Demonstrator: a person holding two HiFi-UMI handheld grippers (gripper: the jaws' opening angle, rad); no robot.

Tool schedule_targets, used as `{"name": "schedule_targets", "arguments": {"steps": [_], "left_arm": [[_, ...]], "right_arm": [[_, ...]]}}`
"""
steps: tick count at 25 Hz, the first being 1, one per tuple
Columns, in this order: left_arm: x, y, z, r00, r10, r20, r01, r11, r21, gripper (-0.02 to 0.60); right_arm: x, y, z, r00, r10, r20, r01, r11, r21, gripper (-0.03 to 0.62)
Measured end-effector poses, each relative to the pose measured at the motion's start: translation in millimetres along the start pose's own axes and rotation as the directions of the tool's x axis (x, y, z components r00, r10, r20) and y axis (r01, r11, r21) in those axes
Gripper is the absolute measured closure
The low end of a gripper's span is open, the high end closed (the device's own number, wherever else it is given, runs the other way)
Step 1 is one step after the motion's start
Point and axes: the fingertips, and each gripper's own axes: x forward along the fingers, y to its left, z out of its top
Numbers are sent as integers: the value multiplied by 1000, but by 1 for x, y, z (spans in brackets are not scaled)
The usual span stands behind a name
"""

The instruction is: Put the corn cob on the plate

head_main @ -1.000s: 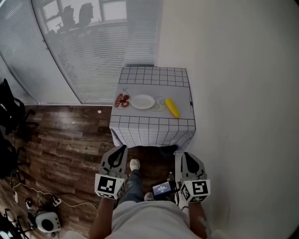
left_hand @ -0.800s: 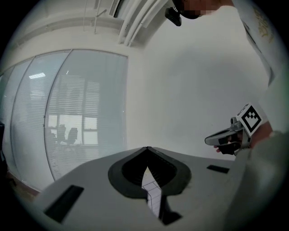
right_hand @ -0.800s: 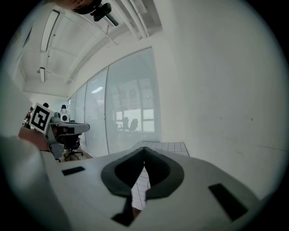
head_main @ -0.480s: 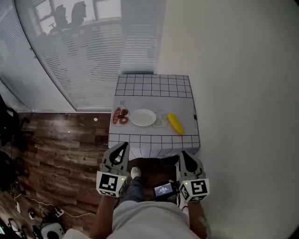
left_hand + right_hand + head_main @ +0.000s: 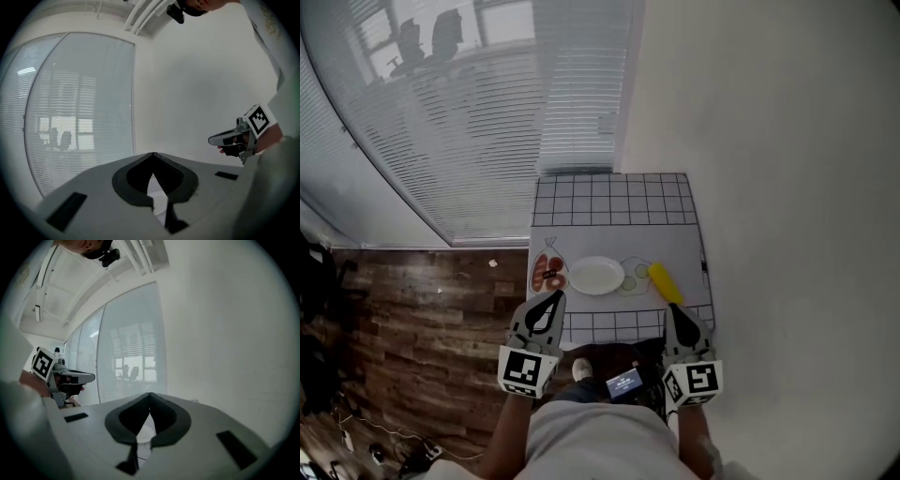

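The yellow corn cob [image 5: 665, 282] lies on the checked tablecloth near the table's front right corner. To its left, apart from it, sits an empty white plate [image 5: 597, 276]. My left gripper [image 5: 555, 296] is shut and hangs over the table's front edge, just short of the plate's left side. My right gripper [image 5: 673, 309] is shut too, its tip a little short of the cob's near end. Neither holds anything. In the left gripper view the jaws [image 5: 153, 154] meet at the tip, as they do in the right gripper view [image 5: 150, 394].
A clear bag with red pieces [image 5: 548, 273] lies left of the plate. A clear wrap with green slices [image 5: 635, 276] lies between plate and cob. The small table [image 5: 609, 197] stands against a white wall on the right, with window blinds [image 5: 469, 131] behind. Wood floor is on the left.
The person has walked up to the table. Both grippers came forward together from well short of it to its front edge. Both stayed shut.
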Motion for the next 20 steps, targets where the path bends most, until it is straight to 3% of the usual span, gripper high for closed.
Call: {"name": "schedule_targets", "arguments": {"steps": [7,20], "left_arm": [[39,16,-6,998,-52,-17,52,999,6,574],[64,11,-19,996,8,-93,-11,999,-40,574]], "right_arm": [[28,-8,2,1000,-9,-4,9,1000,-16,588],[57,-44,-19,994,71,-89,-70,997,15,588]]}}
